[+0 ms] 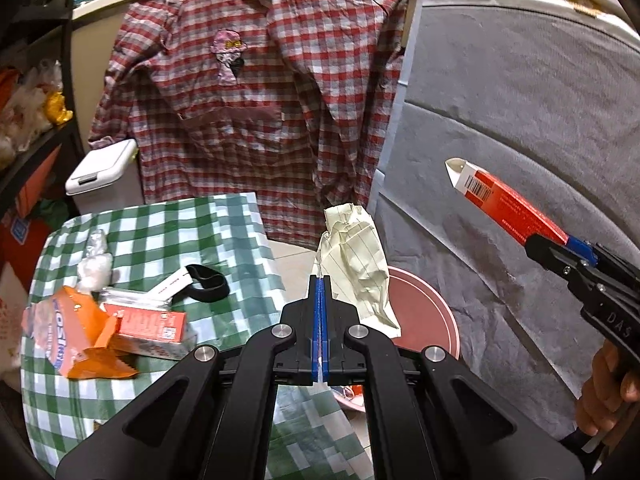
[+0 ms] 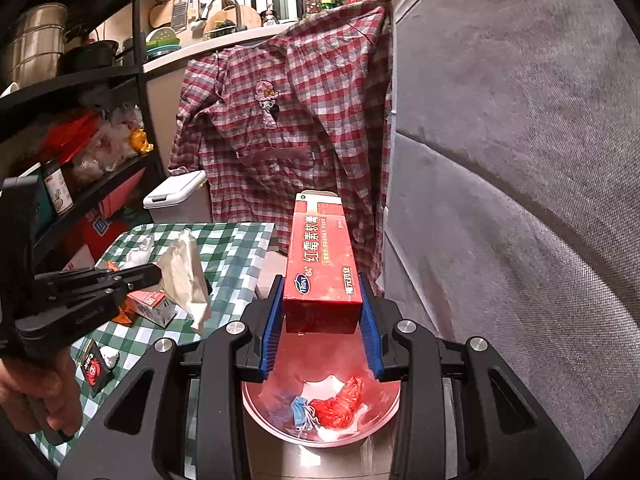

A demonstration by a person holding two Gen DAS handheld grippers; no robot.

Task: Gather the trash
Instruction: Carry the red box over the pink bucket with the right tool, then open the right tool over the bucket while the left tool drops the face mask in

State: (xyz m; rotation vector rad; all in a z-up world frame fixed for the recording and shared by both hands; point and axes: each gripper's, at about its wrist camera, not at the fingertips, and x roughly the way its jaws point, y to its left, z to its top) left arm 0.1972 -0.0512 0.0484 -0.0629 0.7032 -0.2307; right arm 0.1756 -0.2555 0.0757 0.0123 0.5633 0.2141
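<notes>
My left gripper (image 1: 321, 280) is shut on a crumpled cream lined paper (image 1: 354, 256) and holds it over the near rim of the pink bin (image 1: 432, 312). It also shows in the right wrist view (image 2: 154, 274) with the paper (image 2: 184, 276). My right gripper (image 2: 322, 312) is shut on a red ointment box (image 2: 322, 256) above the pink bin (image 2: 256, 396), which holds a red plastic bag (image 2: 338, 404) and a blue mask (image 2: 300, 408). In the left wrist view the right gripper (image 1: 552, 246) and box (image 1: 508, 200) are at the right.
A green checked table (image 1: 160, 224) holds an orange snack bag (image 1: 76, 332), a red carton (image 1: 152, 322), white tissue (image 1: 94, 268) and a black band (image 1: 206, 278). A white lidded bin (image 1: 102, 176) stands behind. A plaid shirt (image 1: 256, 112) hangs ahead, a grey padded wall (image 1: 520, 120) at right, shelves (image 2: 80, 128) at left.
</notes>
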